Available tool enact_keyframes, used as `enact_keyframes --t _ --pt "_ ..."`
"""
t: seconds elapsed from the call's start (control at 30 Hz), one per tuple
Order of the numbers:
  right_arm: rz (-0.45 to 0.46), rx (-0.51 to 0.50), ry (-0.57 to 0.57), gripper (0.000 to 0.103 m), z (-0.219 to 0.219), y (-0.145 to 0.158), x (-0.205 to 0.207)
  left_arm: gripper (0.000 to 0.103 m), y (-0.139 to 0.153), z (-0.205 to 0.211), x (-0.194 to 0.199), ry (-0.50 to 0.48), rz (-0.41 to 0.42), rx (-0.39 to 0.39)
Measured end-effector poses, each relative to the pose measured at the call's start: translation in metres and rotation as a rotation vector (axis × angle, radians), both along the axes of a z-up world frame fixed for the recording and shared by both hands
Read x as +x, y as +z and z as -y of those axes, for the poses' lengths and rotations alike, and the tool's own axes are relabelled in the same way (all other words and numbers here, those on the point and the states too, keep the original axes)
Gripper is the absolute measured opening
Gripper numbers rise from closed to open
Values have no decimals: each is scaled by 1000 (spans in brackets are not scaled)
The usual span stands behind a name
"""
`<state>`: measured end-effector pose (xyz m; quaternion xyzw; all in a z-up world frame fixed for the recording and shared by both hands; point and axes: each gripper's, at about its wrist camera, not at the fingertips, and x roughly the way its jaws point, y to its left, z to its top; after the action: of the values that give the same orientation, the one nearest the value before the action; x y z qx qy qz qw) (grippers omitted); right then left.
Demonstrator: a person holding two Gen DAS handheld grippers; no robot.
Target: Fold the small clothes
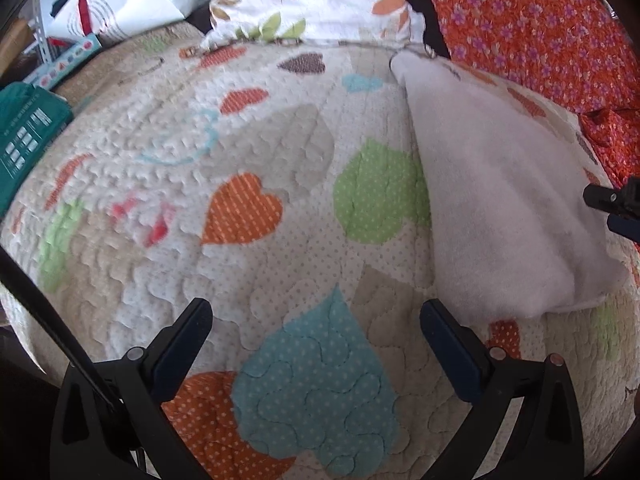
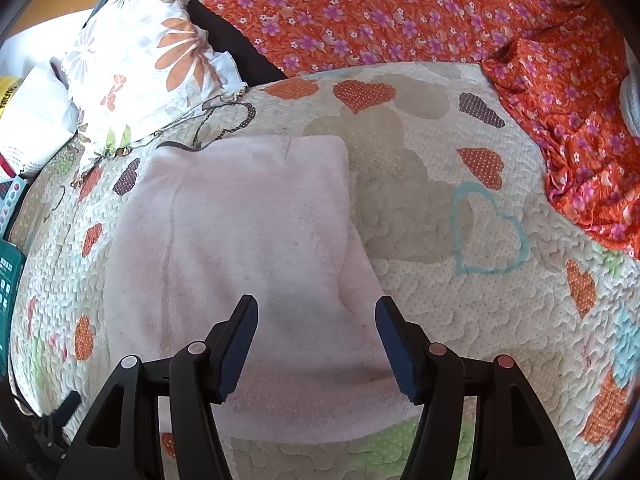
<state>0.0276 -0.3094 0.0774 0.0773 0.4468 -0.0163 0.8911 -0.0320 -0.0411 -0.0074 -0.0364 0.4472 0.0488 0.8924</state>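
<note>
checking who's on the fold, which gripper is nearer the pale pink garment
Right. The right gripper hangs open directly over the pale pink garment, fingers straddling its near part. The left gripper is off to the side, open over bare quilt.

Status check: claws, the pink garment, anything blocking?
Left claw open, empty, over bare quilt. Right claw open above folded pink garment, not gripping. Nothing in the way.
</note>
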Motion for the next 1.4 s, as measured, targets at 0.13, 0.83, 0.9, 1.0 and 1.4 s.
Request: enact_keyframes --t 0.13,0.83,0.9,1.0,1.4 --pt "18 -31 5 66 -4 4 -4 103 17 2 -1 -6 34 21" --pt "109 -257 24 72 -32 18 -18 103 42 -1 6 -2 60 48" --pt "135 -296 35 74 -39 21 -22 103 43 -2 7 0 64 46" --pt "183 -351 50 76 -49 26 -28 103 44 -3 9 -7 63 36" --pt "195 -391 68 78 -58 25 -28 103 40 2 14 -50 55 17"
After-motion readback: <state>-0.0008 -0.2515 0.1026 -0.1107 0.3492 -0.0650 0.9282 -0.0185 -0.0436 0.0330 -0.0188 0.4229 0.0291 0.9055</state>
